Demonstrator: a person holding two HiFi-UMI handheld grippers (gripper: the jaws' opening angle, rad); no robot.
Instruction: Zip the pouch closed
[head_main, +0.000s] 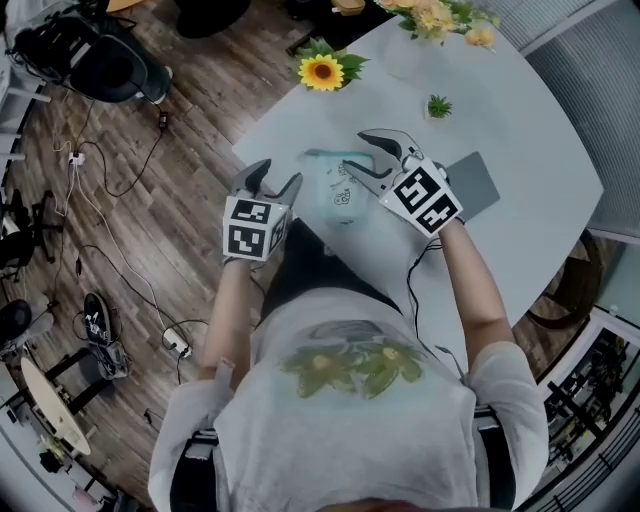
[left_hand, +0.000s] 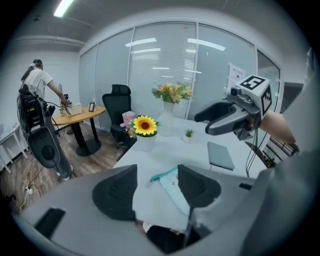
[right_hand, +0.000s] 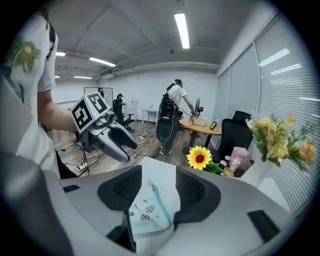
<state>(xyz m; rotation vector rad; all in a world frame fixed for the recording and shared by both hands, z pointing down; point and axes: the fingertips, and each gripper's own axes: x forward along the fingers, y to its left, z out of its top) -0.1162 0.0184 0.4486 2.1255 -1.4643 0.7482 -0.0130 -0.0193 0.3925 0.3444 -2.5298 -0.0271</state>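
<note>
Two hand-held grippers, jaws apart, empty. Pouch (head_main: 338, 192) flat on counter (head_main: 520, 120) between them. Left hand-held gripper (head_main: 278, 174) just beside it; right hand-held gripper (head_main: 360, 152) looks nearer. Teal zip edge (head_main: 330, 154) on far side, running left-right.

From the head view I look steeply down on the white table (head_main: 520, 110). My two gripper views sit low and close over it, angled toward each other. All three views share the pouch (head_main: 338, 192) and the sunflower (head_main: 321, 72).

Smooth matt table (head_main: 520, 110), cloth-looking pouch (head_main: 338, 192)
</note>
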